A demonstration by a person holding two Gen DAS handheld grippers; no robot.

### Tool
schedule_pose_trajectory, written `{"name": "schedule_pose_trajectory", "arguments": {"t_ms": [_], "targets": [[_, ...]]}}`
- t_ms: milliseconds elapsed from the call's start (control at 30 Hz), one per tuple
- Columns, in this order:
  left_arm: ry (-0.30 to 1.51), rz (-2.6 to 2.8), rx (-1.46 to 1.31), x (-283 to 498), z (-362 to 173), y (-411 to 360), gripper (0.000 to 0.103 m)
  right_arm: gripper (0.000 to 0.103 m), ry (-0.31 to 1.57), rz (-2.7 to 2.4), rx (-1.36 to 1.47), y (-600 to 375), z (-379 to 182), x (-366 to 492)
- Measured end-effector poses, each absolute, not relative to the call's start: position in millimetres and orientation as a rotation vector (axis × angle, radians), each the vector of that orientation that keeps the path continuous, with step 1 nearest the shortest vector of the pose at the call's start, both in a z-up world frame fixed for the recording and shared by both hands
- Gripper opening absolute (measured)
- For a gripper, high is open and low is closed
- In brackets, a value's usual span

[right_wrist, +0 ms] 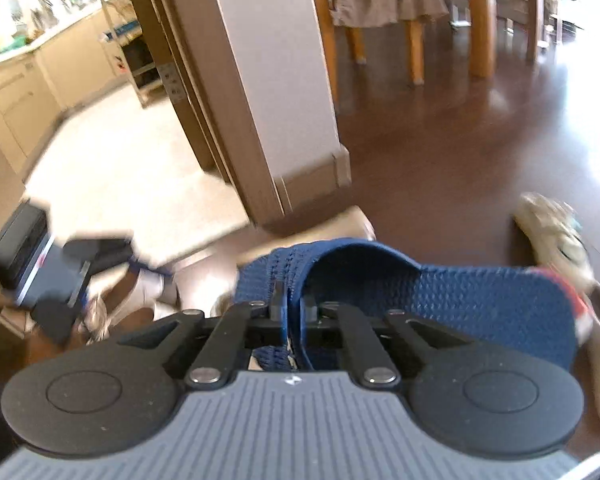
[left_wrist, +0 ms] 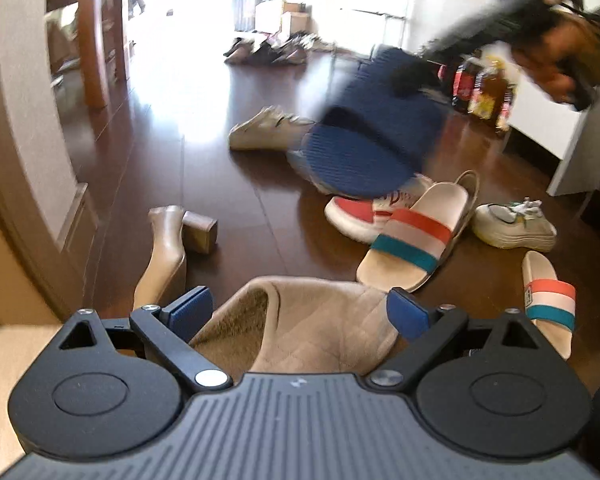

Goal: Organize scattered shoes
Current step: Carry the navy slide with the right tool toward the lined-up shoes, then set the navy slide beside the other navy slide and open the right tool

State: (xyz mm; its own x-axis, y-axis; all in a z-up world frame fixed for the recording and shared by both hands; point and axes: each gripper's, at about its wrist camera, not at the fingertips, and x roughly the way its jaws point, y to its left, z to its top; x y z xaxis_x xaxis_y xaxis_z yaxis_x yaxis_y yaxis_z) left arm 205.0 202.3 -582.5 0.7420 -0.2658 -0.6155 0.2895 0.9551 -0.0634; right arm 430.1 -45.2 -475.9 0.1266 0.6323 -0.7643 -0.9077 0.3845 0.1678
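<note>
My right gripper [right_wrist: 294,304] is shut on the upper strap of a navy blue slipper [right_wrist: 460,296], which hangs off the floor. In the left wrist view the same blue slipper [left_wrist: 360,140] is a blur in mid-air, sole toward the camera, under a person's hand [left_wrist: 560,60]. My left gripper [left_wrist: 300,312] stands open, its blue pads [left_wrist: 192,308] on either side of a beige quilted slipper [left_wrist: 308,320]. The left pad is clear of the fabric. The right pad sits at the slipper's edge.
On the dark wood floor lie a beige block-heel shoe [left_wrist: 168,248], two striped slides [left_wrist: 412,240] [left_wrist: 548,300], a red-white sneaker [left_wrist: 356,216], a white sneaker [left_wrist: 512,224] and a beige sandal [left_wrist: 268,132]. Bottles [left_wrist: 480,88] stand by a white cabinet [left_wrist: 560,140]. A wall corner [right_wrist: 268,120] and chairs [right_wrist: 380,12] are ahead.
</note>
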Motion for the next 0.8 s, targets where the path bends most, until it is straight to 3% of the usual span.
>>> {"name": "schedule_pose_trajectory", "arguments": {"t_ms": [200,400,600,800], "targets": [[0.558,-0.535,0.14,240.2,-567.1,183.9,0.096,0.005,0.996,0.811,-0.416,-151.0,-465.4,327.0],[0.523,-0.587,0.164,232.5,-559.2,153.8,0.097,0.005,1.279,0.519,-0.37,-258.3,-526.9,242.4],[0.632,-0.562,0.177,205.8,-579.9,107.0,0.097,0.006,1.475,0.688,-0.396,-310.3,-622.0,208.6],[0.742,-0.56,0.23,171.2,-573.3,66.6,0.097,0.009,1.506,1.029,-0.487,-316.3,-654.1,233.3]]}}
